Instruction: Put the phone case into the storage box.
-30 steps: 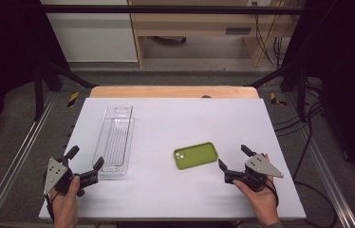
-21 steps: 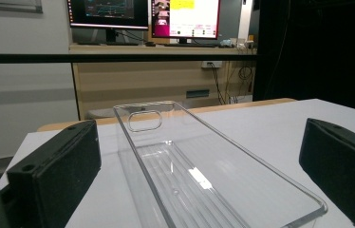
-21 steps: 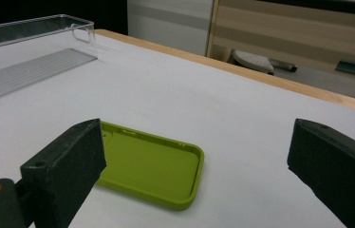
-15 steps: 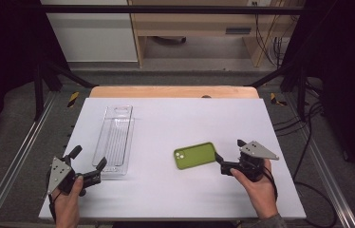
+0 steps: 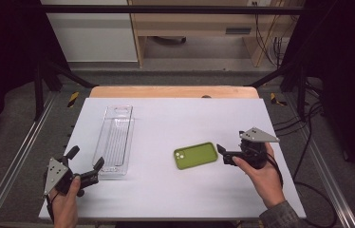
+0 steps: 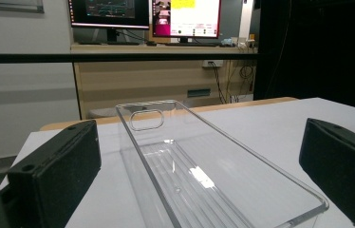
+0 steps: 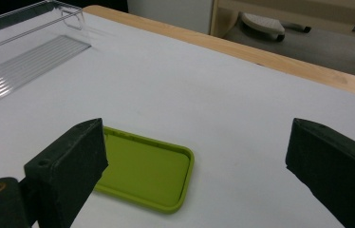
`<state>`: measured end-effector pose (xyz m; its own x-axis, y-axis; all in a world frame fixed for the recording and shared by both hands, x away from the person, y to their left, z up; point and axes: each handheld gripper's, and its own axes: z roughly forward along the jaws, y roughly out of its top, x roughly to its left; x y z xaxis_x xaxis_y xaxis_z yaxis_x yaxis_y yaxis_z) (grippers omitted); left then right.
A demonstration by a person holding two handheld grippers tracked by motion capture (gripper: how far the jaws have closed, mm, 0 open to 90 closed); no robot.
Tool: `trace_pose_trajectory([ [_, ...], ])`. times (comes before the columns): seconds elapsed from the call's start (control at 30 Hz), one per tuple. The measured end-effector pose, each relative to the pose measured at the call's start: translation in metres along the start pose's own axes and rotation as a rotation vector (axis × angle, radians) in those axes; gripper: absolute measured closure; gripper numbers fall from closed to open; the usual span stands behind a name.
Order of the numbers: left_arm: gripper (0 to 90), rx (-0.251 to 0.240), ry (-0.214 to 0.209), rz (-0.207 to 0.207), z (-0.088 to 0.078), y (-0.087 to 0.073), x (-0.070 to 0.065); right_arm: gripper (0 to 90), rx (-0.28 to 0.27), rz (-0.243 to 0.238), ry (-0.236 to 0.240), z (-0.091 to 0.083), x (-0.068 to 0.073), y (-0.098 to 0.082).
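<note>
Now I hold my right gripper (image 5: 225,155) spread just beside the green phone case (image 5: 196,155); my left gripper (image 5: 86,164) gapes at the bare clear tray (image 5: 115,142).

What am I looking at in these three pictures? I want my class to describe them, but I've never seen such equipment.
No robot here: a person holds a hand-held gripper in each hand, each with two black jaws. The high view looks down on the table from above the person. The left gripper sits near the end of a clear tray; the right gripper is just beside a green phone case. The other two pictures come from cameras riding on the grippers, looking out between the jaws. The left gripper view faces along the tray; the right gripper view looks down at the case, lying hollow side up. Both grippers are open and hold nothing.
</note>
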<state>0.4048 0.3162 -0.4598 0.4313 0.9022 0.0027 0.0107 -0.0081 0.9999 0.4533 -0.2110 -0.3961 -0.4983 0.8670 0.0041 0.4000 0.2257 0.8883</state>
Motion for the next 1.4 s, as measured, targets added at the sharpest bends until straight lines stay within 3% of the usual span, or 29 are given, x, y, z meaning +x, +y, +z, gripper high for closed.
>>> trace_pose_trajectory([
  [0.2, 0.0, 0.002, -0.003, 0.000, 0.001, 0.000, -0.001, 5.9, 0.024, -0.016, 0.009, 0.002, -0.002, 0.010],
  [0.57, 0.0, -0.002, 0.000, -0.005, 0.000, 0.001, 0.001, 6.5, 0.125, -0.070, 0.027, 0.023, -0.001, 0.020],
  [1.03, 0.0, -0.002, -0.002, -0.012, -0.001, 0.000, 0.001, 7.5, 0.230, -0.046, 0.045, 0.049, -0.003, 0.015],
  [1.4, 0.1, 0.003, -0.003, -0.010, 0.000, 0.000, 0.001, 8.2, 0.326, -0.058, 0.058, 0.067, -0.002, 0.010],
])
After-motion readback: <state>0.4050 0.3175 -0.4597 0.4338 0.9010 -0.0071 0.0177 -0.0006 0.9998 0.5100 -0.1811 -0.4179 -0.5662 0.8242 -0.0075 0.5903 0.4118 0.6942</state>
